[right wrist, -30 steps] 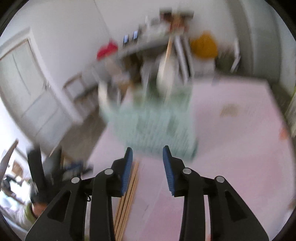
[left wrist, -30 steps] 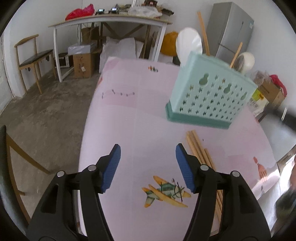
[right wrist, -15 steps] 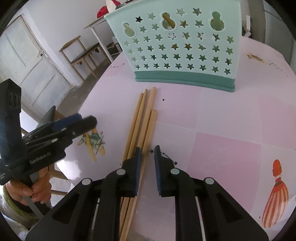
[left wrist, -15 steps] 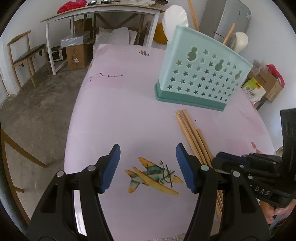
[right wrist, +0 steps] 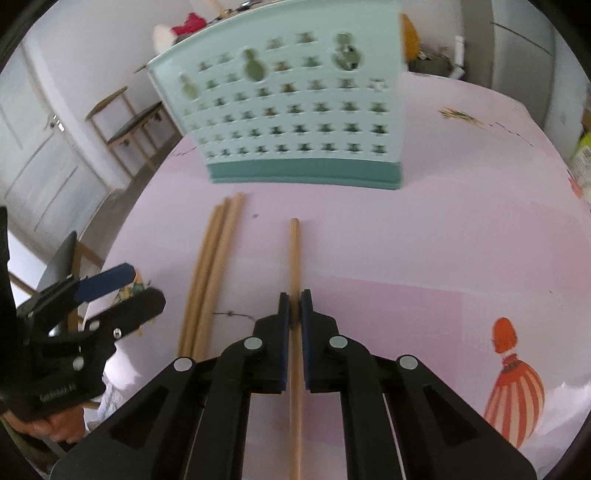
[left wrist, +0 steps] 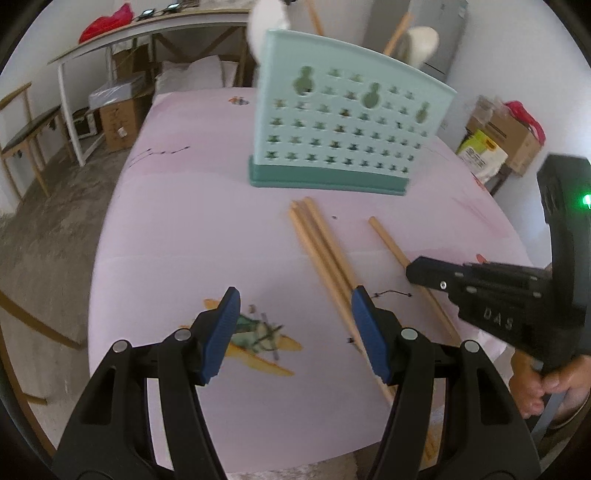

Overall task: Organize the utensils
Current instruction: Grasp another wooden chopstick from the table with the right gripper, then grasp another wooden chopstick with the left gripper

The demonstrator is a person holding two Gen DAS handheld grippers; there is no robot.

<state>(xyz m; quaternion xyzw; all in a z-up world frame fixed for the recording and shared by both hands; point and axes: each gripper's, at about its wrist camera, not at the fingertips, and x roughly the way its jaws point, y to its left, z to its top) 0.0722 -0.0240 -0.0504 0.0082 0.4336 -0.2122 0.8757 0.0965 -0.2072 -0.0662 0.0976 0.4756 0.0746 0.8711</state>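
Observation:
A mint utensil holder [left wrist: 351,129] [right wrist: 295,110] with star holes stands on the pink table; a white spoon [left wrist: 266,18] and wooden handles stick out of it. Three wooden chopsticks [left wrist: 321,247] [right wrist: 210,266] lie together in front of it. A single chopstick [right wrist: 294,251] [left wrist: 388,240] lies apart to their right. My right gripper [right wrist: 294,299] [left wrist: 410,271] is closing its jaws onto this chopstick, the pads tight on its sides. My left gripper [left wrist: 295,306] [right wrist: 110,295] hovers open over the airplane print, its right finger beside the three chopsticks, nothing between its pads.
The pink tablecloth [left wrist: 184,229] ends close in front and at the left. Beyond it are a wooden chair [left wrist: 22,136], a white trestle table [left wrist: 147,33] with cardboard boxes [left wrist: 118,114] under it, and a grey fridge [left wrist: 436,22]. A hand [left wrist: 543,384] grips the right tool.
The right gripper came down to the table and closed around one chopstick, which now lies apart from the other three. The left gripper moved closer to the holder and the chopsticks, staying open.

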